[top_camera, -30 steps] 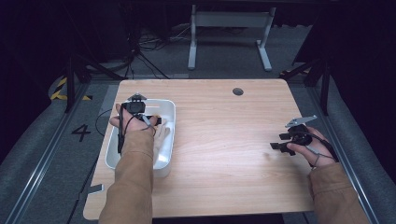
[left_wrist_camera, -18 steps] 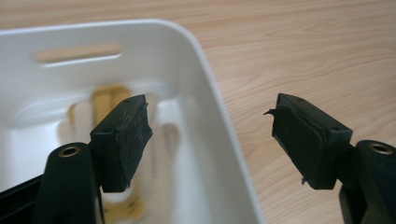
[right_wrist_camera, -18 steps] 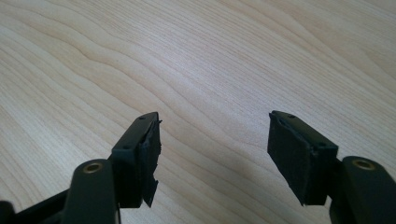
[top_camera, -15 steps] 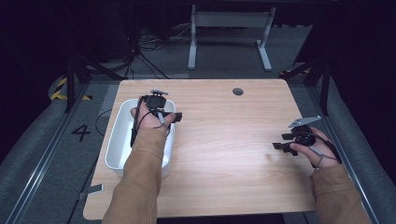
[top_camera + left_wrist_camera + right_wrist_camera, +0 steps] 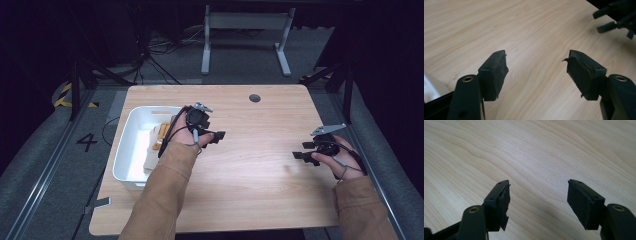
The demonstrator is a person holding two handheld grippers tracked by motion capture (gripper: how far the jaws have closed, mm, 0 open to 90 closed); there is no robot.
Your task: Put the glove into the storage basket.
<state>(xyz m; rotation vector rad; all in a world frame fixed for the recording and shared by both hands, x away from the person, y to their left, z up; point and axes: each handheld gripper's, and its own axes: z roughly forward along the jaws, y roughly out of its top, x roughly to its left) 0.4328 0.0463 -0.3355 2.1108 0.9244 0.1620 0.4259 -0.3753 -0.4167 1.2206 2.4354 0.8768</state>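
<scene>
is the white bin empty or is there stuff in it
Not empty. In the high view the white bin holds tan and orange items near its right wall, partly hidden by the left hand; what they are cannot be told.

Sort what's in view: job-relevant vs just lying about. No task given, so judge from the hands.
Likely in play:
- left gripper, open, empty, beside the bin
- white bin with tan items inside, too blurred to identify
- right gripper, open, empty, over bare table

Lying about:
- table's cable hole
- metal frame on the floor behind
- yellow-black floor tape
</scene>
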